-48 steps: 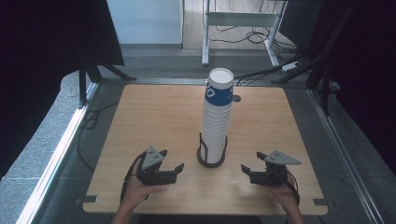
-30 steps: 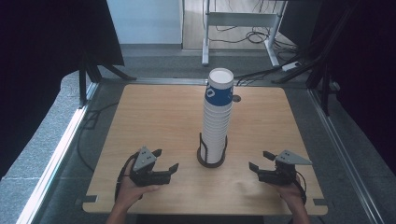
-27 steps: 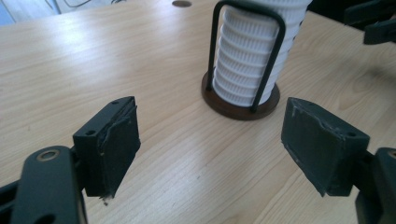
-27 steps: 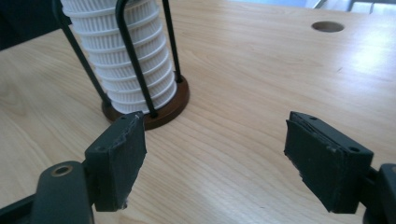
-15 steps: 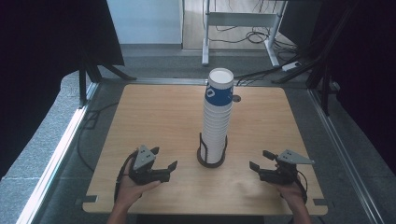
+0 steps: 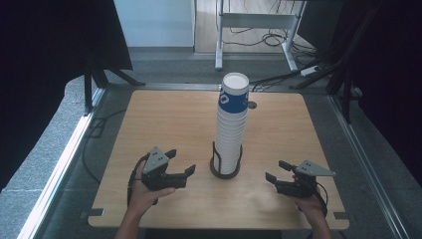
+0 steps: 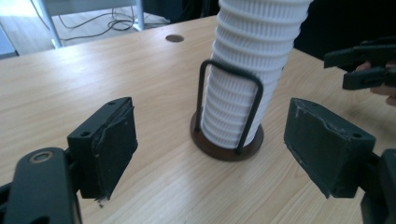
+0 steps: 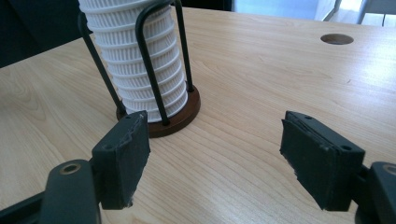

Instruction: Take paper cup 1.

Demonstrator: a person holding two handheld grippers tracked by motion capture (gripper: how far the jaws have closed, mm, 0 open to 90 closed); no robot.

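Tall white ribbed paper-cup stack [image 6: 232, 127] stands in dark wire holder [image 6: 225, 167] on wooden counter [image 6: 164, 124]; we hold left gripper [image 6: 180, 164] and right gripper [image 6: 274, 172] either side, jaws apart, empty, right's just narrowing.

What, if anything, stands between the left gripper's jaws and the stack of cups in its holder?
Nothing visible. Bare table lies between the left gripper and the stack of cups. The holder has wire loops hugging the stack's lowest cups.
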